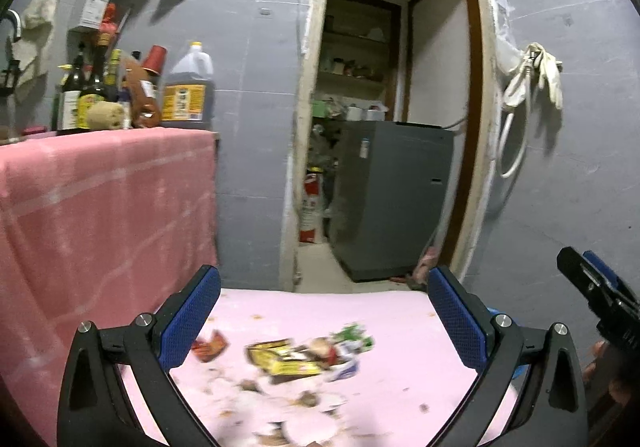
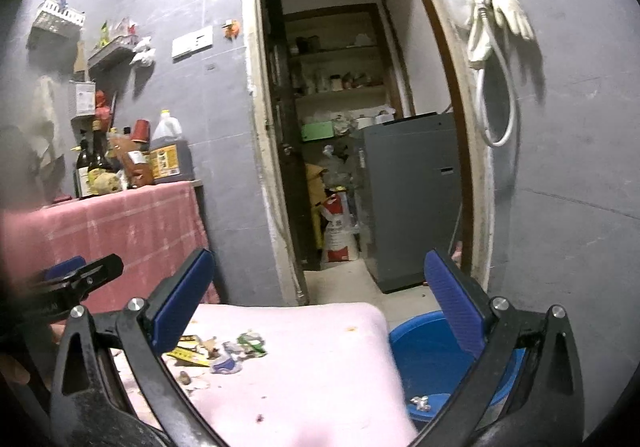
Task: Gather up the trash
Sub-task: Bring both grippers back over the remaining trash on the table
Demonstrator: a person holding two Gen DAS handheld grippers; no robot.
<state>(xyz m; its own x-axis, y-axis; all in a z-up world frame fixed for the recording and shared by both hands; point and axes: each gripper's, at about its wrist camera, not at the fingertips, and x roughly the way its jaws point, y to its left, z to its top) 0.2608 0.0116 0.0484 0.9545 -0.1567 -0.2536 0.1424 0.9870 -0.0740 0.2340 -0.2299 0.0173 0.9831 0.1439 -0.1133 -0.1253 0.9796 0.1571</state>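
Observation:
Scattered trash lies on a pink table: a yellow and black wrapper, a red wrapper, a green wrapper and crumbs. My left gripper is open and empty above the trash. My right gripper is open and empty over the table's right part; the trash pile lies to its lower left. A blue basin with a small scrap in it sits beside the table's right edge.
A pink cloth-covered counter with several bottles stands at the left. A doorway ahead leads to a storeroom with a grey appliance and shelves. A hose and gloves hang on the right wall.

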